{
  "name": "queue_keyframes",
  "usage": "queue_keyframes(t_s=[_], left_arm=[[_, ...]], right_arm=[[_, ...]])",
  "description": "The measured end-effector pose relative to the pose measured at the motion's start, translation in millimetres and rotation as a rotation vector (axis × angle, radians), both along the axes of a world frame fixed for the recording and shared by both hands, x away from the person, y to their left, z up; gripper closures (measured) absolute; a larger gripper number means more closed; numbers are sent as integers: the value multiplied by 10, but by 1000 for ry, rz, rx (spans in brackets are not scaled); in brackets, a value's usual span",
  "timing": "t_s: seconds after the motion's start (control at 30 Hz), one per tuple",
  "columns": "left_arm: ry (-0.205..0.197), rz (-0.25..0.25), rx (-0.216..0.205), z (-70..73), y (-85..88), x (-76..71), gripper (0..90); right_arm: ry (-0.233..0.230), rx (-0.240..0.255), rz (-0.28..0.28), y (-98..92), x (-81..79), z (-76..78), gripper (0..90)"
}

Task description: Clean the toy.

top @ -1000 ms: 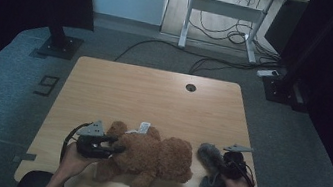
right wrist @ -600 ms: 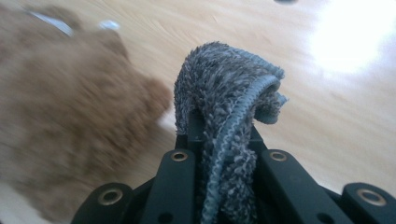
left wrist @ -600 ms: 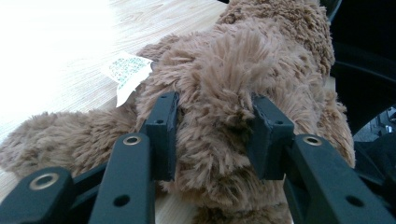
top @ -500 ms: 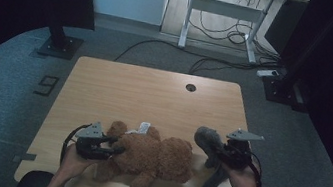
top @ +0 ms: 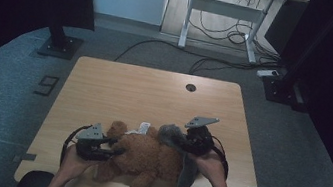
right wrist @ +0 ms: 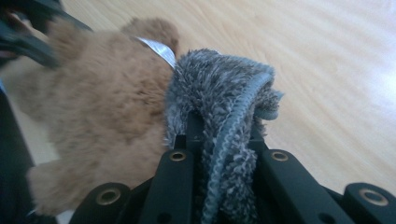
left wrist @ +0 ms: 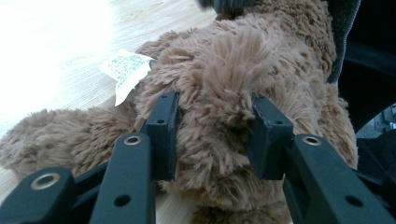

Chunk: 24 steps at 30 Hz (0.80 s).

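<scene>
Tongs: left tongs were clamped on brown teddy bear, pinning it to worktop; right tongs pinched grey cloth, held over bear, prob. for covering it.

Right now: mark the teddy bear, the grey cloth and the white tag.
teddy bear (top: 146, 158), high view, on its brown belly.
grey cloth (right wrist: 219, 88), right gripper view, on the folded top.
white tag (left wrist: 125, 69), left gripper view, on its printed face.
</scene>
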<state>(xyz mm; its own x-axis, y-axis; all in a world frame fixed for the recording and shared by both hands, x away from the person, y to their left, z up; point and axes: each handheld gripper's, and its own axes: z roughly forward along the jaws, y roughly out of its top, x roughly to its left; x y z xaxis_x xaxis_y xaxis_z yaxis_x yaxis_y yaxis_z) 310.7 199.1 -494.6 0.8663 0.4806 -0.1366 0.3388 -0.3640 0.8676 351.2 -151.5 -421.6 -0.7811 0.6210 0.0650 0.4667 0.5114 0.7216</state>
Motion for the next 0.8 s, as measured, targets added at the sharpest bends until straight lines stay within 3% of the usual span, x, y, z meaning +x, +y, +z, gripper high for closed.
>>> queue_keyframes(t_s=[0.17,0.37,0.6,0.8], left_arm=[[5,-1,5,-17,-1,3,573],[1,-1,12,-21,-2,-5,573],[1,-2,8,-26,3,-5,571],[0,0,7,-26,5,-9,568]], right_arm=[[29,13,-33,-68,136,-132,797],[50,-12,-98,-217,246,-271,797],[105,-24,-158,-394,352,-554,797],[127,-84,-194,-531,381,-725,797]])
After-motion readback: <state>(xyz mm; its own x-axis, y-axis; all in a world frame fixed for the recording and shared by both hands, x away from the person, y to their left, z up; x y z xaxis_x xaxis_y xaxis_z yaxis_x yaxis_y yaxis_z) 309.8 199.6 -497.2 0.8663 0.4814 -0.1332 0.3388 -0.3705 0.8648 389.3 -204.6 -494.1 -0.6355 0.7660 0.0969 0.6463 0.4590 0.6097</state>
